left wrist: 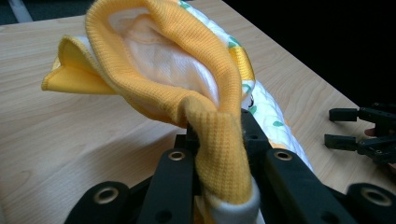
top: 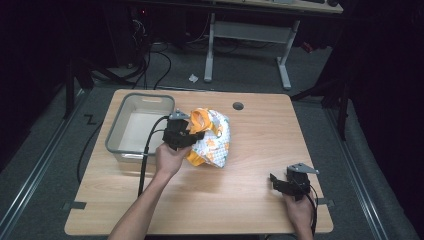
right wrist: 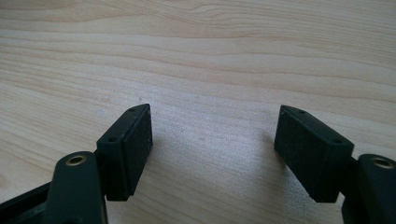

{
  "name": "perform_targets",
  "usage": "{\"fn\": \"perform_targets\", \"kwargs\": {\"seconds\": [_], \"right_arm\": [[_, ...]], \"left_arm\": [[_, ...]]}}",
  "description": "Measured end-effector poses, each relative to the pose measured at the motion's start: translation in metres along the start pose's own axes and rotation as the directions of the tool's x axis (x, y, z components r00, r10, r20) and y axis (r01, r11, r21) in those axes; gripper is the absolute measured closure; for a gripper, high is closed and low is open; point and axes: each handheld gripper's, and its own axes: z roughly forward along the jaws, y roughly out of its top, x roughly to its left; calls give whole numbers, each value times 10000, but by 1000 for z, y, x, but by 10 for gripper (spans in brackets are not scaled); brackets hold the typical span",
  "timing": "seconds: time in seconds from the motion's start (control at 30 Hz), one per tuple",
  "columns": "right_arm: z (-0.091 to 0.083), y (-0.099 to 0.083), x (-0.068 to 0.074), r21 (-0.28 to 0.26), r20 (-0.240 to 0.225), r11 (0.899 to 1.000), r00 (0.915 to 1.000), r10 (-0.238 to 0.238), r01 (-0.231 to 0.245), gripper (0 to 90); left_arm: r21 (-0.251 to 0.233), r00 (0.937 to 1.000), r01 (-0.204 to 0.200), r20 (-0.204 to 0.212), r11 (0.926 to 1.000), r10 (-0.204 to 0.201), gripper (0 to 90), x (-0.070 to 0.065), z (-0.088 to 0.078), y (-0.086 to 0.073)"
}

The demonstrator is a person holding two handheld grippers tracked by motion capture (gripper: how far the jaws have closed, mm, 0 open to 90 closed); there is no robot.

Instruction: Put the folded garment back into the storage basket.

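Note:
A small garment [top: 212, 140], white with an orange and green print and orange ribbed trim, lies bunched near the middle of the wooden table [top: 250, 200]. My left gripper [top: 192, 135] is shut on its orange ribbed band [left wrist: 219, 154], which runs between the two jaws in the left gripper view and loops upward above them. My right gripper [top: 277, 184] rests low over bare wood at the front right, open, with nothing between its pads [right wrist: 133, 147]. In the left gripper view the right gripper [left wrist: 343, 128] appears at the far right edge.
A grey plastic bin [top: 116, 135] stands at the table's left, just beside my left hand. A round cable hole [top: 238, 106] sits near the far edge. Beyond the table are a desk frame [top: 250, 35] and cables on the floor.

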Motion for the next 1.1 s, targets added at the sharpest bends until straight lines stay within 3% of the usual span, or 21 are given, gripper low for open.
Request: {"fn": "perform_targets", "kwargs": {"seconds": [0.57,1.1], "right_arm": [[0,0,0,-2,7,10000,10000,-9,9,283],[0,0,0,-4,26,10000,10000,-10,10,283]], "left_arm": [[-311,9999,118,-64,9994,-120,787,11,-29,4],[-662,9986,208,-467,9976,-240,786,24,-54,4]]}}
